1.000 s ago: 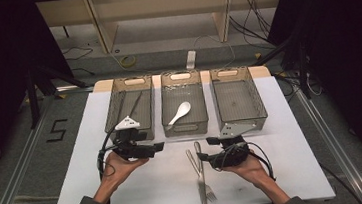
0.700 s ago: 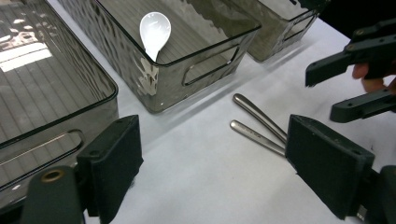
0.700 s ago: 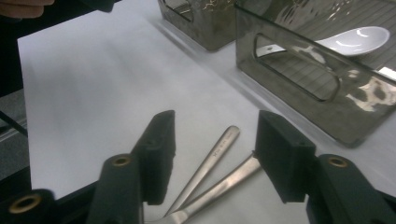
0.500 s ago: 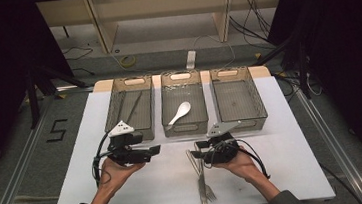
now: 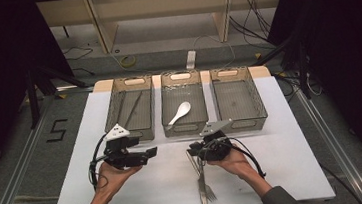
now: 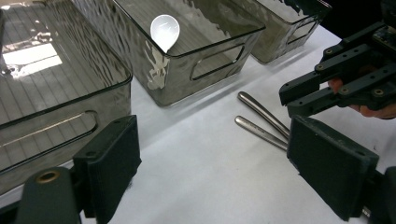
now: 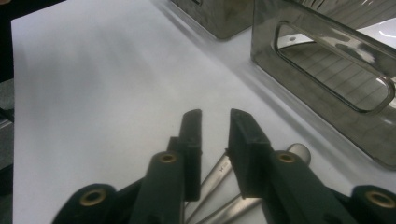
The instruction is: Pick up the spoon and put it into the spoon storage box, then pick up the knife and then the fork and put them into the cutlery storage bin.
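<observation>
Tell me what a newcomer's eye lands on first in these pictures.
Three smoky clear bins line the far side of the white table, and a white spoon lies in the middle one. Nearer the person, the right gripper, its jaws just closing, hovers over the handles of a metal fork and a second metal utensil; the left gripper waits open beside it.

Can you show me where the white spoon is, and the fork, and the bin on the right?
white spoon point(image 5: 179, 113), high view, on its bowl.
fork point(image 5: 209, 193), high view, near its tines.
right bin point(image 5: 256, 100), high view, on its right wall.
</observation>
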A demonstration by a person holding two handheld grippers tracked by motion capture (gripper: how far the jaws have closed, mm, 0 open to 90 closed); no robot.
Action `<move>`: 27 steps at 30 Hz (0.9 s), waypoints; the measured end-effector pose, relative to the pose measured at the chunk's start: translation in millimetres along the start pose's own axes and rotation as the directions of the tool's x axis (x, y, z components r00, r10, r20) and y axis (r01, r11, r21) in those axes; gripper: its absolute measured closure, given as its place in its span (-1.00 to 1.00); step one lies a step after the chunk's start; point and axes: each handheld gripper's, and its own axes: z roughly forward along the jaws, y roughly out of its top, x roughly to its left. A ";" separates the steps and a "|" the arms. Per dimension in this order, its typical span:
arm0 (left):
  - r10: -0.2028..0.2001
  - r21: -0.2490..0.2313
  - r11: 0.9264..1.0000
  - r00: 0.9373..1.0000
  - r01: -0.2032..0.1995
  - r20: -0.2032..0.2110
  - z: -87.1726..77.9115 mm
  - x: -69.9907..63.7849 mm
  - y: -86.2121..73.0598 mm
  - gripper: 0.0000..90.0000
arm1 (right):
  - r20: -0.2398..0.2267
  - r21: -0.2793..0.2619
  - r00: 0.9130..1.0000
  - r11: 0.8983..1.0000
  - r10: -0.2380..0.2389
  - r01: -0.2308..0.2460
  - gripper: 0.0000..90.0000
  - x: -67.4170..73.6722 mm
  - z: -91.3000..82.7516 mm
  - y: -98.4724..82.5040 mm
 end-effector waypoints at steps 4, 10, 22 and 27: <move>0.006 -0.007 1.000 1.000 -0.006 0.001 1.2 -2.3 0.9 -0.63 | -0.001 0.024 1.000 1.000 -0.003 0.003 0.86 -1.4 2.9 -1.2; 0.006 -0.009 1.000 1.000 -0.006 -0.001 1.2 -2.1 0.7 -0.63 | -0.006 0.045 1.000 0.999 -0.003 0.003 1.00 -5.0 9.3 -2.4; 0.024 -0.022 0.999 1.000 -0.024 -0.014 -3.7 -3.7 -2.1 -0.63 | -0.006 0.083 1.000 0.996 -0.018 0.018 1.00 -7.8 21.7 -1.5; 0.027 -0.030 0.999 1.000 -0.028 -0.012 -5.4 -3.9 -2.9 -0.63 | -0.017 0.107 1.000 0.994 -0.023 0.024 1.00 -4.9 31.0 0.2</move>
